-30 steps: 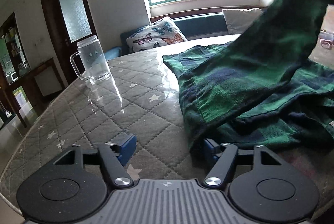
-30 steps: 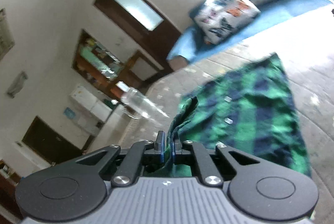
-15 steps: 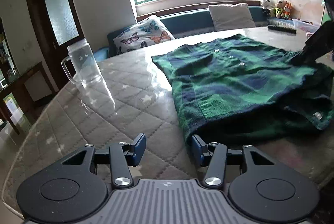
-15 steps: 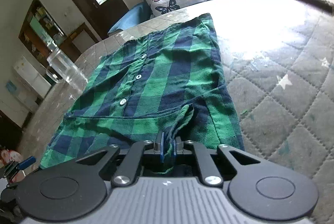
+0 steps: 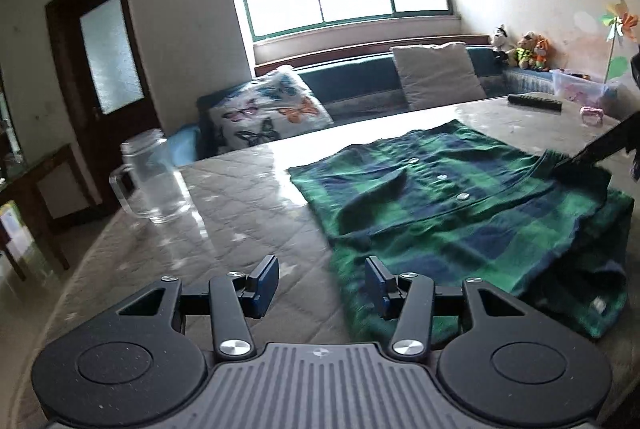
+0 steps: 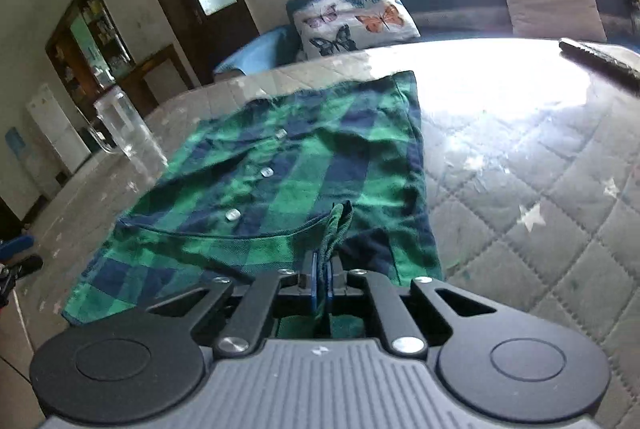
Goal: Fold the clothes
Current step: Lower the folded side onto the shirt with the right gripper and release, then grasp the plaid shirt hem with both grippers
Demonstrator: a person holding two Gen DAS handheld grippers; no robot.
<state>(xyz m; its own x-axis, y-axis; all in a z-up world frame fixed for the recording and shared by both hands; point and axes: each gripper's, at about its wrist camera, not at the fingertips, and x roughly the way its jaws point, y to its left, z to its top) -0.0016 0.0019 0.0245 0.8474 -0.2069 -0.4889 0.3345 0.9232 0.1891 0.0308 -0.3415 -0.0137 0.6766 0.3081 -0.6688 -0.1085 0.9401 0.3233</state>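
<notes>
A green and navy plaid shirt (image 5: 460,213) lies buttons-up on the quilted table (image 5: 248,213), with one part folded over the rest. My right gripper (image 6: 321,277) is shut on a bunched edge of the shirt (image 6: 304,169), low over the cloth near the table's front. In the left wrist view that gripper shows as a dark shape (image 5: 596,153) at the shirt's far right. My left gripper (image 5: 322,279) hovers above the table beside the shirt's near left edge. Its jaws are closing, with only the table and the cloth's edge below them and nothing held.
A clear glass mug (image 5: 152,181) stands on the table left of the shirt. A black remote (image 5: 534,101) and a small pink item (image 5: 591,114) lie at the far right. Behind the table, a bench holds a butterfly pillow (image 5: 272,113).
The right gripper came down from high up and laid the lifted part of the shirt flat over the rest. The left gripper rose off the table and its jaws narrowed.
</notes>
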